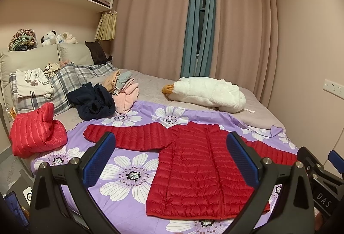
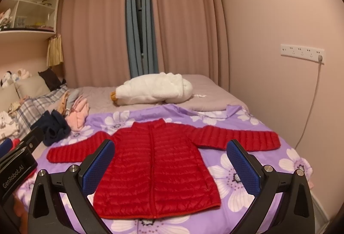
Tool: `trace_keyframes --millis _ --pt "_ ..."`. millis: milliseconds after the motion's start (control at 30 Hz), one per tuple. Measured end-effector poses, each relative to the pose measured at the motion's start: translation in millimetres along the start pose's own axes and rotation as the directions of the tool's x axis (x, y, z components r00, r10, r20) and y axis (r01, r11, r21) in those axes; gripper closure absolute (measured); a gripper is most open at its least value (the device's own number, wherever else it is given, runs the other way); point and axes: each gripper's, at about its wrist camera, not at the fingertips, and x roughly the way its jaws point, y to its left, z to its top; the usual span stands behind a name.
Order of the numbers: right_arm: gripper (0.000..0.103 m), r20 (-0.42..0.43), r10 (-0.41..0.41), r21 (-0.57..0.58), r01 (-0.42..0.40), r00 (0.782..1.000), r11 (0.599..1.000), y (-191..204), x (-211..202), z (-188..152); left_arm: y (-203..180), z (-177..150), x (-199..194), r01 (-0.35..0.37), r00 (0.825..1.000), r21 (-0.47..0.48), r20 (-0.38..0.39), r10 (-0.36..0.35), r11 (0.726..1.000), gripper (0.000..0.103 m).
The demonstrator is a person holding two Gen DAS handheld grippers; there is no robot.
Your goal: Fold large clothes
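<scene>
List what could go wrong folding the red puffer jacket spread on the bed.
1. The red quilted puffer jacket looks slick and puffy, so folded sleeves may spring back open.
2. Both tongs, left and right, are open and hold nothing; a pinch might also catch the purple floral sheet beneath.
3. The dark navy garment pile lies near the left sleeve.

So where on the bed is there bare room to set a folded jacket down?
Free: the floral sheet below the red jacket's left sleeve, and the grey bedding between the plush goose and the clothes pile. Crowded: the headboard side, with the pile, the navy garment and a second red jacket.
</scene>
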Motion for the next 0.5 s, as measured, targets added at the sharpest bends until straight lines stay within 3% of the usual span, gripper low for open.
trace_keyframes --millis 500 --pt "0.000 -0.003 0.002 -0.004 -0.002 1.000 1.000 -1.7 2.0 -2.6 -2.5 -0.5 9.0 -0.003 1.000 -0.004 -0.020 0.003 1.000 0.000"
